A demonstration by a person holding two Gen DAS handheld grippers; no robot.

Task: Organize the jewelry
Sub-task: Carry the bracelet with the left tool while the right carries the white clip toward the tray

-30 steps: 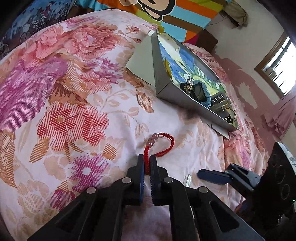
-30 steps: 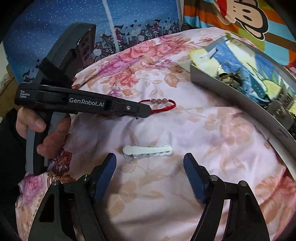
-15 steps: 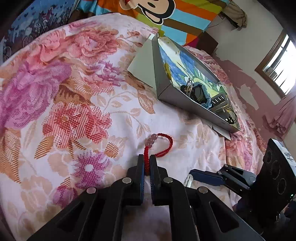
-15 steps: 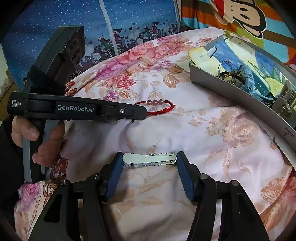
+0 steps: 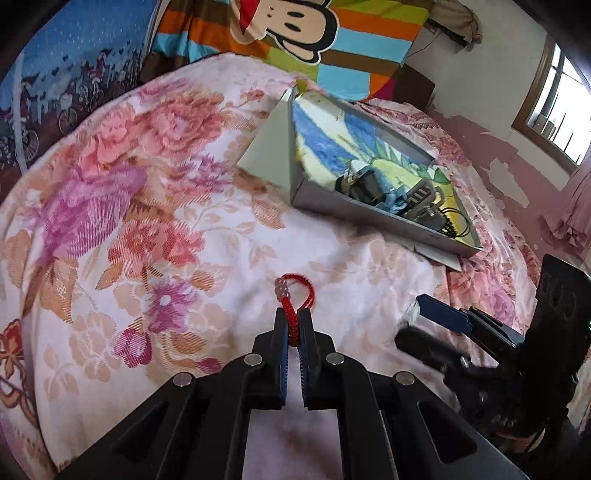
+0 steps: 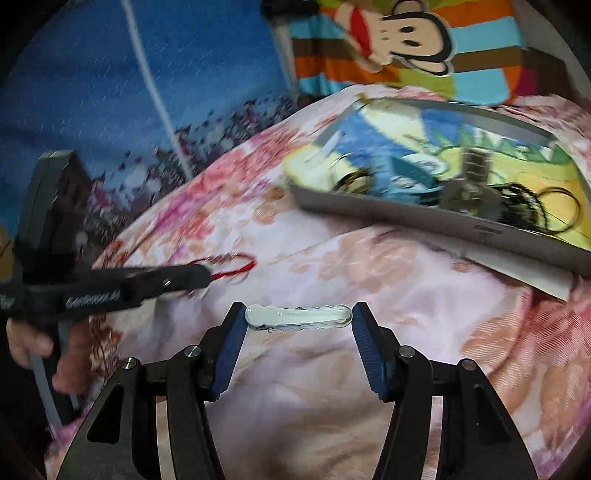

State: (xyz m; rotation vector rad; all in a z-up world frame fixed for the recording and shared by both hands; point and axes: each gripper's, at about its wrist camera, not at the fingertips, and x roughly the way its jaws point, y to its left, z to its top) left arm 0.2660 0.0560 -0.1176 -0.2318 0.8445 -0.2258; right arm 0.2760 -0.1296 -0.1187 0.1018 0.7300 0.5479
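- Between the closed blue-padded fingers of the left gripper (image 5: 294,325), low in the left wrist view, a red braided cord bracelet with three pale pink beads (image 5: 291,297) is pinched by one end; its loop sticks out ahead of the fingertips, over the floral pink bedspread (image 5: 155,206).
- Across the right gripper (image 6: 297,319), a white scalloped hair clip (image 6: 297,316) lies lengthwise between the blue pads, one end touching the left pad and the other just at the right pad, so the jaws stand about as wide as the clip is long.
- Left of the clip in the right wrist view, a hand (image 6: 44,350) grips the left tool's handle.
- Farther off, to the right, a shallow grey cardboard tray with a blue, yellow and green printed lining (image 5: 332,206) rests on the bedspread, holding a teal watch strap (image 6: 402,184), a metal clip and black hair ties (image 6: 546,206).
- Beyond the bed hangs a striped cloth with a cartoon monkey (image 5: 295,29).
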